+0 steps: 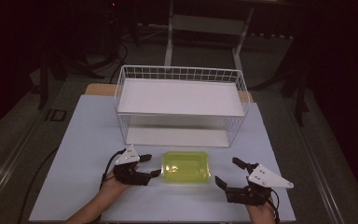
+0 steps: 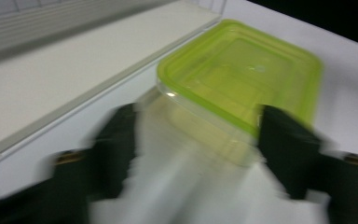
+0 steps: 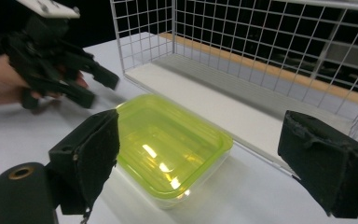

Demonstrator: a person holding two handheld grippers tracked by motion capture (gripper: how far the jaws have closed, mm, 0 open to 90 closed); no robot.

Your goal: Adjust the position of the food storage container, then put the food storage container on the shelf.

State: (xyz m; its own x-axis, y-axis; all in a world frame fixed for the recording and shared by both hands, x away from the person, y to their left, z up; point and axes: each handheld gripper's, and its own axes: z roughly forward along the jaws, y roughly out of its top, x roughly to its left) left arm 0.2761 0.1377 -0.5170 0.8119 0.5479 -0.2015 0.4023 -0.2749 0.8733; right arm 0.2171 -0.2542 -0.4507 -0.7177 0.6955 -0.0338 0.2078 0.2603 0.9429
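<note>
A clear rectangular container with a yellow-green lid (image 1: 186, 166) lies on the white table, just in front of the wire rack. My left gripper (image 1: 151, 165) is open right beside its left end, with the jaws pointing at it. My right gripper (image 1: 227, 171) is open a short way off its right end. In the left gripper view the container (image 2: 242, 70) lies just beyond the gripper (image 2: 198, 140), whose blurred jaws stand wide apart. The right gripper view has the container (image 3: 168, 135) ahead between the spread jaws of the gripper (image 3: 205, 154), with the left gripper (image 3: 100, 86) and its hand beyond.
A white wire rack (image 1: 181, 105) with an upper shelf and a lower board stands behind the container, its front open towards me. The white tabletop (image 1: 84, 140) ends close behind the rack. The room around is dark, with stands on the floor.
</note>
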